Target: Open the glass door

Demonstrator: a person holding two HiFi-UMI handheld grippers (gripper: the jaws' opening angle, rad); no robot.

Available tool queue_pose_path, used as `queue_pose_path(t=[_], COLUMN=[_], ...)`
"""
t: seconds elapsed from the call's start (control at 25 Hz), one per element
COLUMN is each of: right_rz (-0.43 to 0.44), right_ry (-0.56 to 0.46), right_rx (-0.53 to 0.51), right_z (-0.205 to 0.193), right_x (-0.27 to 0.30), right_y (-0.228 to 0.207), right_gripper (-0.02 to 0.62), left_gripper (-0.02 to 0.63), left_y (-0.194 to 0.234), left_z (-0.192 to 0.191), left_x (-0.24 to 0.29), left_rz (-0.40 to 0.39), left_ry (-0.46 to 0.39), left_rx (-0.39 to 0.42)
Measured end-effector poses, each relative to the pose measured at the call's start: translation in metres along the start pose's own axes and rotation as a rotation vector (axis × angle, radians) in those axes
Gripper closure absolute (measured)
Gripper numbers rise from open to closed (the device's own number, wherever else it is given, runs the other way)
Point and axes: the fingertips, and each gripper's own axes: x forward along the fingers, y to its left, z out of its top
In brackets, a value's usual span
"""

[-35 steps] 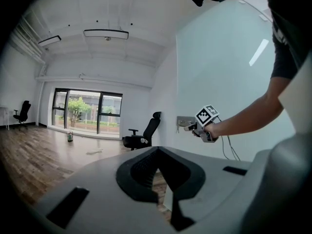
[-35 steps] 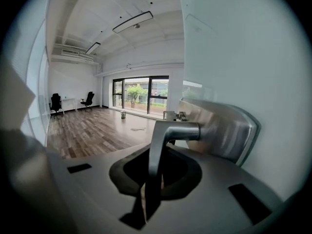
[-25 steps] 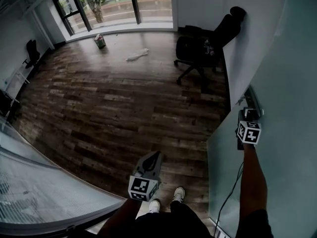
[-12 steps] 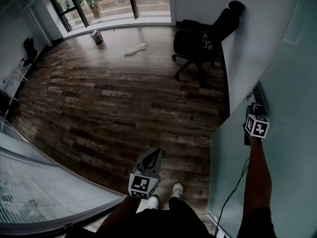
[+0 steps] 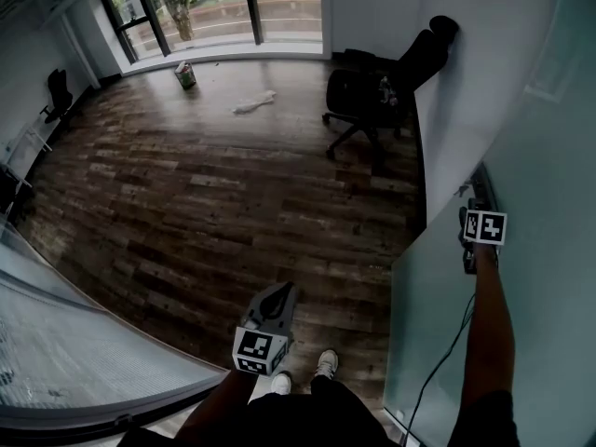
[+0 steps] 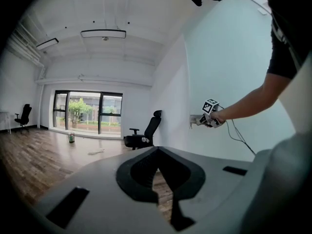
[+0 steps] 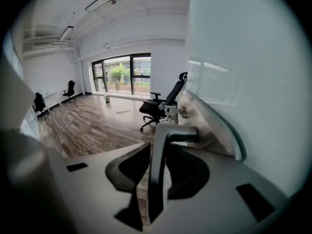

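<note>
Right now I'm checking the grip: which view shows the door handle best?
The right gripper view: the door handle sits large between the jaws of the right claw, which have just been opening. The head view shows only a sliver past the marker cube; the left gripper view shows it tiny.

The glass door (image 5: 549,277) runs off the head view's right and bottom edges. Far from the door, by the window (image 5: 223,7), a small container (image 5: 187,74) and a pale scrap (image 5: 253,102) on the floor (image 5: 186,212) are too small to identify.
</note>
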Motion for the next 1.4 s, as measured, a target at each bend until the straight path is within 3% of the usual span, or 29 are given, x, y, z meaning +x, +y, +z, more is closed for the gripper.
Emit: queue_pose_path(t=[0.12, 0.36, 0.48, 0.56, 0.72, 1.0, 1.24, 1.4], right_rz=[-0.003, -0.185, -0.195, -0.183, -0.139, -0.042, 0.026, 0.074], right_ry=[-0.037, -0.198, -0.294, -0.335, -0.408, -0.505, -0.533, -0.564], right_rx=[0.028, 0.036, 0.096, 0.080, 0.037, -0.064, -0.014, 0.004], right_z=[0.005, -0.013, -0.027, -0.039, -0.066, -0.126, -0.191, -0.223], right_x=[-0.018, -0.075, -0.112, -0.139, -0.197, -0.299, -0.360, -0.401], right_y=[-0.002, -0.017, -0.002, 0.023, 0.094, 0.231, 0.325, 0.357], right_gripper=[0.480, 0.477, 0.485, 0.495, 0.574, 0.580, 0.580, 0.580], left_gripper=[0.607, 0.607, 0.607, 0.607, 0.607, 0.607, 0.607, 0.607], left_y=[0.002, -0.006, -0.010, -0.013, -0.017, -0.033, -0.046, -0.065], left_z=[-0.001, -0.004, -0.002, 0.001, -0.002, -0.015, -0.021, -0.024], left_x=[-0.011, -0.036, -0.052, -0.065, -0.103, -0.174, -0.229, -0.262], left_rz=[0.001, -0.020, -0.036, -0.052, -0.085, -0.162, -0.169, -0.174], left_ry=[-0.017, -0.028, -0.040, -0.064, -0.080, -0.080, -0.096, -0.113], left_rx=[-0.019, -0.024, -0.038, -0.054, -0.053, -0.045, -0.015, 0.000])
